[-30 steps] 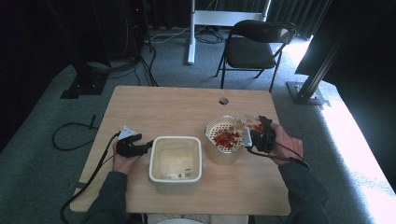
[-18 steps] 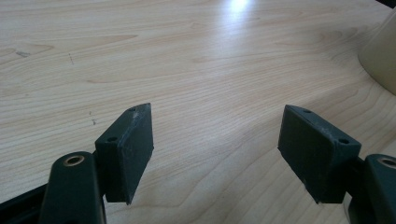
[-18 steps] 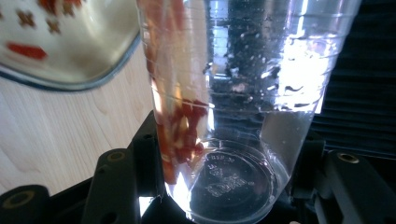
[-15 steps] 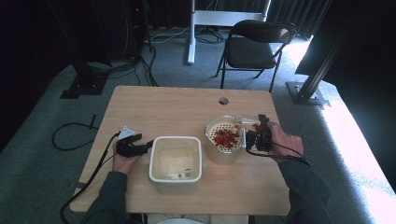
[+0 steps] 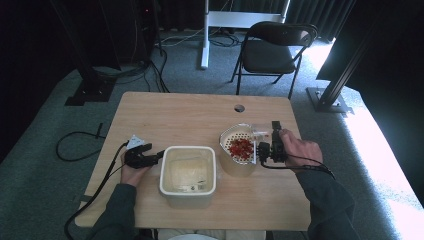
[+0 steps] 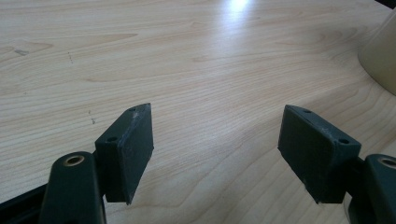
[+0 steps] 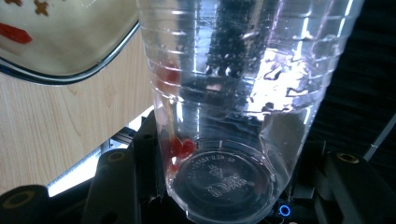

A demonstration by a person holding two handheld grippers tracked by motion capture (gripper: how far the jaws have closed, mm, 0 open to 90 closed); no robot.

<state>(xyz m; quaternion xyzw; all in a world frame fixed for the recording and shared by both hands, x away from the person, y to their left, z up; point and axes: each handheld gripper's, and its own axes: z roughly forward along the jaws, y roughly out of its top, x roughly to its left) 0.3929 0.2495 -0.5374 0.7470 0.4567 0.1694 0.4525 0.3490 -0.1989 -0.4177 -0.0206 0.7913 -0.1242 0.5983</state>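
My right gripper point(image 5: 265, 150) is shut on a clear plastic cup point(image 5: 260, 134), which lies tipped on its side with its mouth over a cream perforated bowl point(image 5: 231, 135). A heap of red pieces point(image 5: 241, 147) lies in that bowl. In the right gripper view the cup point(image 7: 224, 116) sits between the black jaws of the gripper point(image 7: 229, 186), and a few red bits point(image 7: 180, 149) cling near its base; the bowl's rim point(image 7: 70, 63) is at the upper left. My left gripper point(image 5: 155, 156) rests on the table, open and holding nothing point(image 6: 215, 154), just left of a cream square container point(image 5: 187, 192).
The wooden table point(image 5: 175, 115) has a cable hole point(image 5: 239, 108) near its far edge. The square container's corner point(image 6: 380, 56) lies right of the left jaws. A black folding chair point(image 5: 272, 50) stands beyond the table, and cables point(image 5: 75, 142) lie on the floor at the left.
My right hand has shifted slightly left, bringing the tipped cup closer over the perforated bowl. The left gripper has kept still.
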